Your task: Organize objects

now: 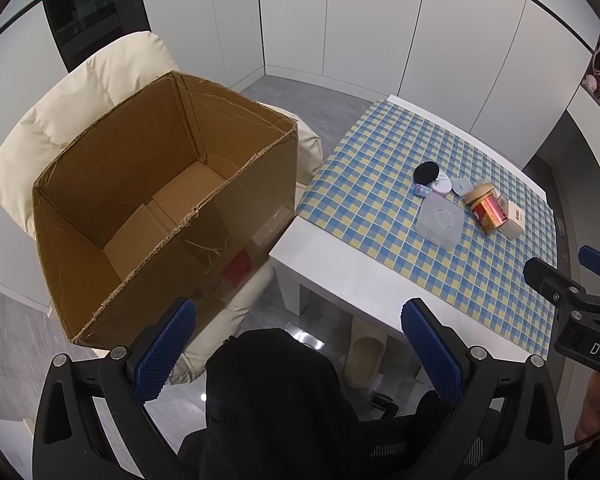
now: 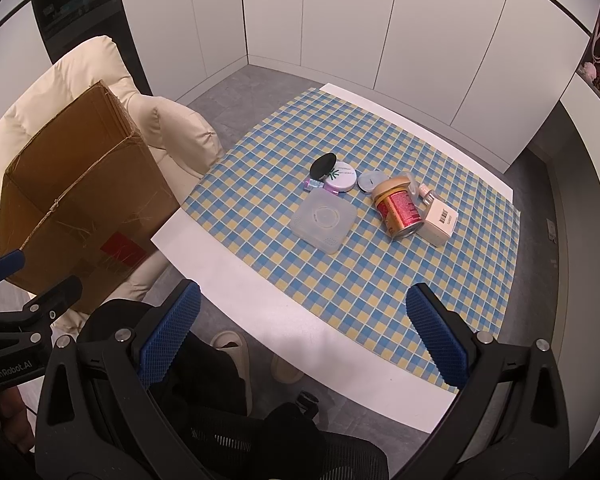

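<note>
Filling the left of the left wrist view, an open cardboard box point(image 1: 160, 200) sat on a cream armchair point(image 1: 80, 96), only loose cardboard flaps showing inside. At right, the checked tablecloth point(image 2: 380, 280) carried a cluster: clear square plastic container point(image 2: 324, 218), tipped red can point(image 2: 400, 210), white carton point(image 2: 440, 220), round white compact point(image 2: 342, 176), black disc point(image 2: 323, 165). The left gripper point(image 1: 300, 352) and right gripper point(image 2: 304, 340) hung low in frame, jaws wide apart, holding nothing.

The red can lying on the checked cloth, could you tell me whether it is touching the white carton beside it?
Touching. In the right wrist view the red can lies on its side with its flank against the white carton, no cloth showing between them.
</note>
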The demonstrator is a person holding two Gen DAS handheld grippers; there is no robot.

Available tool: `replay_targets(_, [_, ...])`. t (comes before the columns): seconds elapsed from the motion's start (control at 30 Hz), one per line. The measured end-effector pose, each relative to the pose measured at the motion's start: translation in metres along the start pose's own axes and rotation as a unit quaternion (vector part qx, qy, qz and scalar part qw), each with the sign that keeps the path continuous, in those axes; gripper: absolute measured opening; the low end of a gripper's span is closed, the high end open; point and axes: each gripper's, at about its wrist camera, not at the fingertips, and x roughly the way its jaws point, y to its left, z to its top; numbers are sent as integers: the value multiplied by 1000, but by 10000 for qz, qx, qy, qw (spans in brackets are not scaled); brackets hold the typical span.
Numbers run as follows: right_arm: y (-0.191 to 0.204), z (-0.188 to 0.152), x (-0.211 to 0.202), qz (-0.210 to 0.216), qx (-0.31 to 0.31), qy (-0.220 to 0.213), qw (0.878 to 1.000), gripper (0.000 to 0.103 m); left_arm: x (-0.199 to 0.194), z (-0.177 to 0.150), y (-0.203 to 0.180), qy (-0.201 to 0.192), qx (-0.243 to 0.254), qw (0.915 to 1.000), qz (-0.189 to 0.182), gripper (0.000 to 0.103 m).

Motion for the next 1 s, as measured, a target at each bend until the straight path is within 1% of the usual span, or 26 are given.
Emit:
replay_targets(0.63, [2, -1, 1, 12, -17, 2, 10000, 103, 0, 0, -1, -19, 56, 10000, -26, 102])
replay_targets(0.67, [2, -2, 0, 9, -26, 1, 10000, 103, -1, 0, 0, -29, 51, 10000, -27, 102])
replay_targets(0.7, [2, -1, 0, 44, -182, -4, 9998, 103, -2, 0, -1, -75, 69, 9999, 3, 102])
replay_targets(0.77, [1, -1, 1, 52, -182, 1, 9998, 103, -3, 0, -1, -119, 100, 9999, -11, 102])
replay_targets(0.9, [1, -1, 1, 58, -172, 7, 9998, 103, -1, 0, 0, -62, 87, 9999, -19, 102])
replay_targets(1.0, [1, -1, 1, 53, -185, 4, 9998, 103, -2, 0, 0, -92, 86, 9999, -18, 102])
